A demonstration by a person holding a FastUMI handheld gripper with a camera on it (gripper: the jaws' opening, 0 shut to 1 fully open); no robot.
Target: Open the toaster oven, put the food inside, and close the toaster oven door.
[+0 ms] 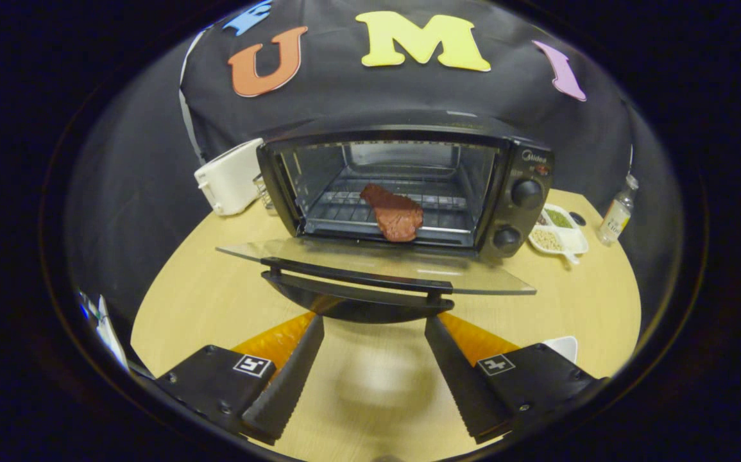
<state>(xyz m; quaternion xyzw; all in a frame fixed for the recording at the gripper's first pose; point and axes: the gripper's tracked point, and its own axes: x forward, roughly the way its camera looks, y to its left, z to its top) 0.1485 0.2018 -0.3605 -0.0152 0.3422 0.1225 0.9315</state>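
The piece of meat (pixel 394 213) lay on the wire rack (pixel 344 215) inside the toaster oven (pixel 518 167), whose glass door (pixel 370 260) hung fully open, flat out over the round wooden table (pixel 197 295). The gripper (pixel 374 333) sat just short of the door handle (pixel 357 276), fingers apart and holding nothing. Opening and loading looked done; only shutting the door seemed left.

You have the toaster oven (pixel 402 186) at the far middle of the table (pixel 216 289), its door (pixel 370 260) dropped flat toward you. The meat (pixel 396 215) lies inside on the rack (pixel 344 212), near the front. Left of the oven stands a toaster (pixel 229 176); right of it a divided dish (pixel 559 234), then a bottle (pixel 617 215). Your gripper (pixel 373 321) sits nearest, fingers spread apart just under the door handle (pixel 357 276).
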